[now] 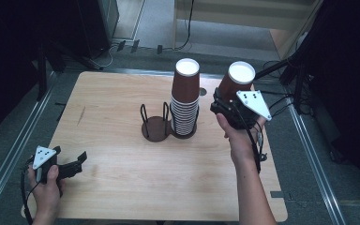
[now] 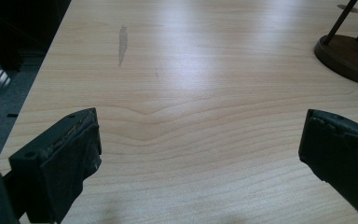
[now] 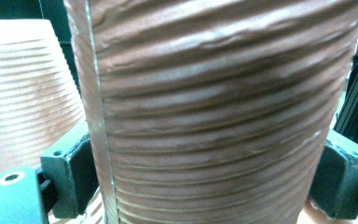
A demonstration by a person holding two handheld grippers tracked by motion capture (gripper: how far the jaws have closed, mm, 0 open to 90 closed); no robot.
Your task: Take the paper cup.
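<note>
Clamping my right tool (image 1: 225, 105) on a light, crushable paper cup (image 1: 234, 84) mid-wall, I squeeze gently; left tool (image 1: 77, 161) apart.

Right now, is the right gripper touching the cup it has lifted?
Touching. In the right gripper view, the right gripper has both jaws pressed against the ribbed sides of the brown cup; the high view shows it held beside the cup stack.

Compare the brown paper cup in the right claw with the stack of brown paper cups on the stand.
The single brown paper cup is held off the table, tilted; the stack of brown paper cups stands upright on the dark wire stand. The cup is alone; the stack is taller, many nested. Both are upside down, white bases upward.
</note>
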